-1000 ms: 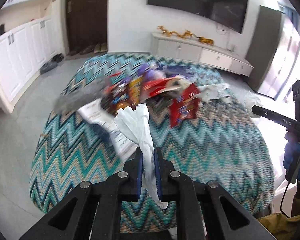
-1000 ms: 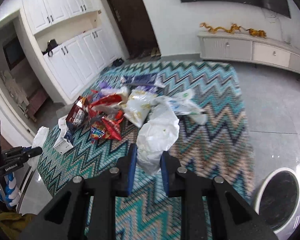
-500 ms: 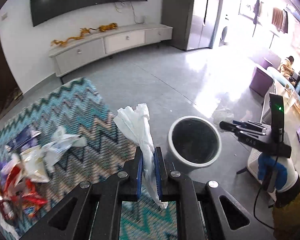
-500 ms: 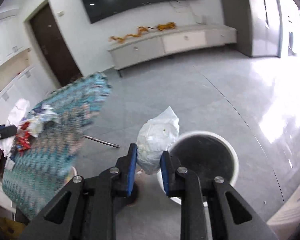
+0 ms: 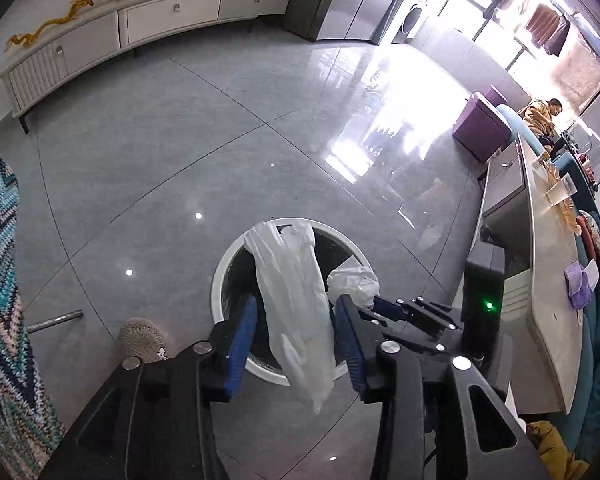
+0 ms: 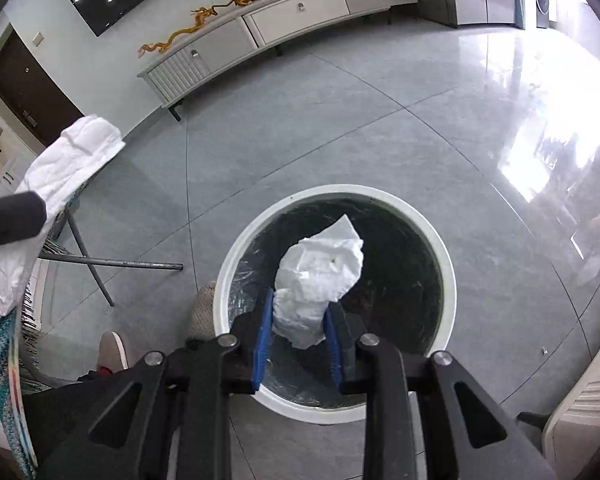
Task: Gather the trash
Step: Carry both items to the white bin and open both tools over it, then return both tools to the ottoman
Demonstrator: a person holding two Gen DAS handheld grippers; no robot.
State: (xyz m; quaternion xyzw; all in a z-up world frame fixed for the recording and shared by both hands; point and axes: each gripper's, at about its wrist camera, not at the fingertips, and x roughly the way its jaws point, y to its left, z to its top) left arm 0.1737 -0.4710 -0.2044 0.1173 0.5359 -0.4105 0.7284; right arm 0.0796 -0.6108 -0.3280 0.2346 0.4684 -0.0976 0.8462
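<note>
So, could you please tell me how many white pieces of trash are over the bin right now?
2. A long white plastic bag hangs between the left tool's opening jaws, and a crumpled white wad sits between the right tool's opening jaws, both above the bin. Anything already inside may be hidden.

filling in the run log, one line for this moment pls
phase: drop | left gripper: opening, plastic bag between | right gripper: opening, tissue wad | bin: below
</note>
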